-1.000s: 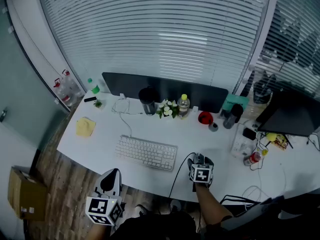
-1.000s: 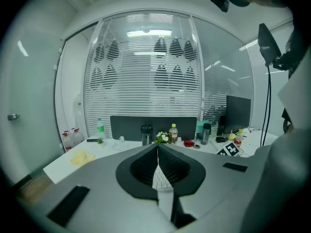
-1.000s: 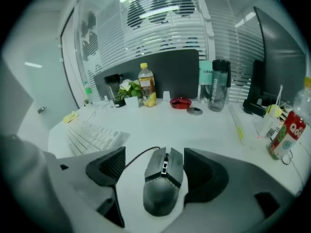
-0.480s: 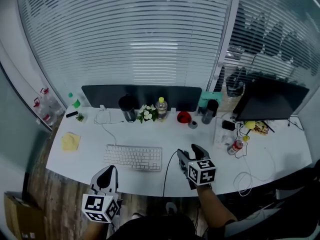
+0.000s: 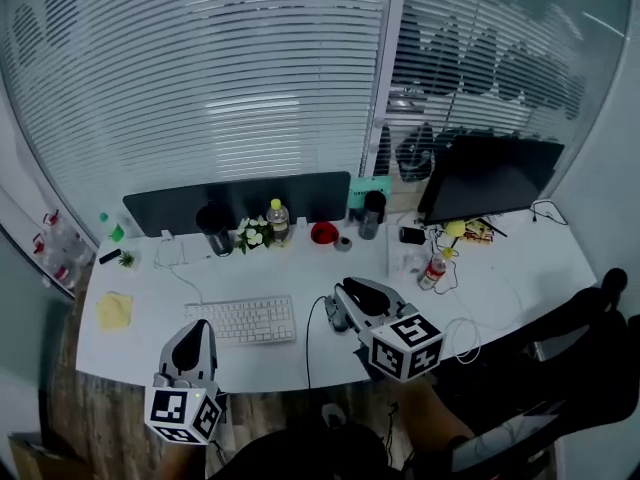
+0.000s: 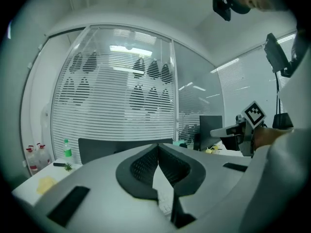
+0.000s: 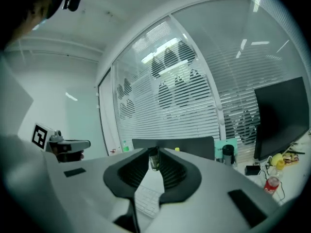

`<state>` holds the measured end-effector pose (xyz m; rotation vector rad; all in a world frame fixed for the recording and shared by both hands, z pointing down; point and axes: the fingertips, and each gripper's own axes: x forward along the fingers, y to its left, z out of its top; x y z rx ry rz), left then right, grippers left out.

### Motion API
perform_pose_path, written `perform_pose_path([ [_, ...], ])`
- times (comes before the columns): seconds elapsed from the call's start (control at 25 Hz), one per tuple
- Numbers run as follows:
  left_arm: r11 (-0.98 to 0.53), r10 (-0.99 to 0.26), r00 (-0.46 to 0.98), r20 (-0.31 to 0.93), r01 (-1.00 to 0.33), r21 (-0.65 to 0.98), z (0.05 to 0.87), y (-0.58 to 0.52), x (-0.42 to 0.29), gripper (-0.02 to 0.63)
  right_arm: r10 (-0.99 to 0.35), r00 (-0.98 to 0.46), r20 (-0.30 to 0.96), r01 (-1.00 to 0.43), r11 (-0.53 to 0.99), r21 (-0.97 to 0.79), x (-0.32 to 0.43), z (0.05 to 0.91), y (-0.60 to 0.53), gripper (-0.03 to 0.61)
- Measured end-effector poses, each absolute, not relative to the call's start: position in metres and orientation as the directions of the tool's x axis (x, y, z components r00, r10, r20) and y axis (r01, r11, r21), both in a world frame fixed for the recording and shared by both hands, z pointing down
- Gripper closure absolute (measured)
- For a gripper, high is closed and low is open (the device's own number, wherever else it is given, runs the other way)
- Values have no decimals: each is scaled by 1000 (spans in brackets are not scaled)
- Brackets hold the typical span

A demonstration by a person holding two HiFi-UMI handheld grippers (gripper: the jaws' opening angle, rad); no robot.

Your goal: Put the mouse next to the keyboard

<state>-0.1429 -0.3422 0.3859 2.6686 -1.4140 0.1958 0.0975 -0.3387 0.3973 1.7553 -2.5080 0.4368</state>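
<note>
The white keyboard (image 5: 252, 320) lies at the desk's front middle and also shows low between the jaws in the right gripper view (image 7: 146, 200). My right gripper (image 5: 345, 303) hovers just right of it, pointing left toward it. Its jaws are closing, with a slim gap and nothing between them (image 7: 154, 154). A dark cable (image 5: 309, 340) runs from under this gripper to the desk's front edge. I cannot make out the mouse, and it may be hidden under the gripper. My left gripper (image 5: 190, 346) hangs at the desk's front left, jaws together and empty (image 6: 158, 149).
Along the back stand a dark panel (image 5: 235, 200), a black cup (image 5: 213, 223), flowers (image 5: 250, 234), a yellow-capped bottle (image 5: 278, 218) and a red object (image 5: 323, 232). A black monitor (image 5: 487, 176), a small bottle (image 5: 432, 271) and loose cables (image 5: 470, 320) fill the right. A yellow cloth (image 5: 113, 310) lies far left.
The head view has swung to the right, so the desk has slid left in it. My right gripper's jaws have narrowed from wide open. The left gripper stays at the desk's front.
</note>
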Motion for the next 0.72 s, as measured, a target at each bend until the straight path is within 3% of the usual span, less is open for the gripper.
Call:
perform_pose_path([
  [0.32, -618, -782, 618, 82, -786, 34, 348, -332, -135, 586, -936, -319, 151, -944, 299, -142, 96, 350, -301, 577],
  [0.72, -632, -765, 639, 85, -769, 96, 336, -327, -131, 586, -946, -286, 155, -955, 268, -126, 96, 338, -280, 580],
])
